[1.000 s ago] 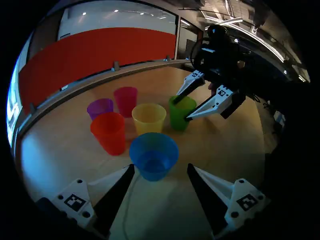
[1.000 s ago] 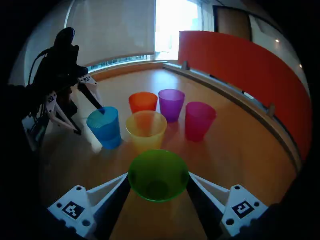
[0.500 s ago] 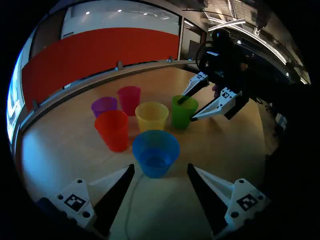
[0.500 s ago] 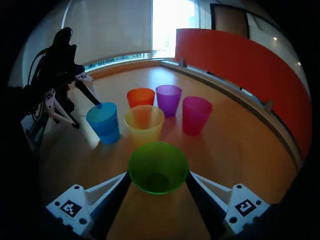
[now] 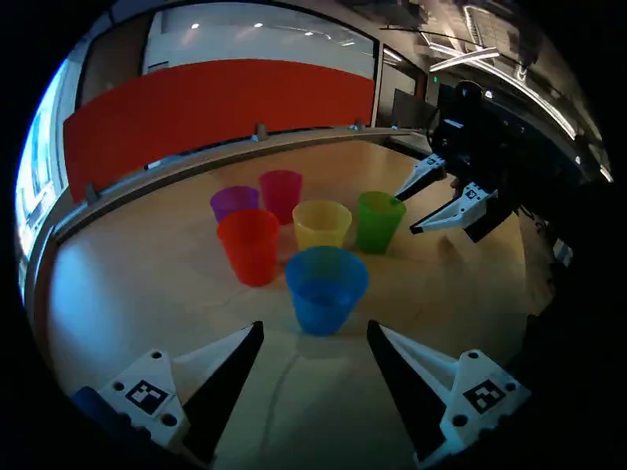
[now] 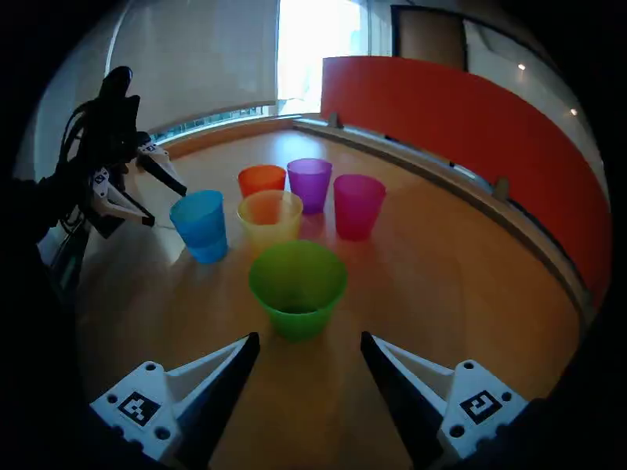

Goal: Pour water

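Observation:
Several coloured plastic cups stand upright in a cluster on a wooden table. The blue cup is just beyond the tips of my open left gripper, not between its fingers. The green cup stands the same way just ahead of my open right gripper. Across the cluster, the right gripper hangs open beside the green cup, and the left gripper is open beside the blue cup. I cannot tell how full the cups are.
The yellow cup, orange cup, purple cup and magenta cup fill the cluster's middle and far side. A red partition with a raised rail borders the table's far edge. A person's dark sleeve holds each far gripper.
Both grippers have drawn back from the cups. The blue and green cups, earlier between the fingers, now stand beyond the fingertips. The cups themselves stayed put.

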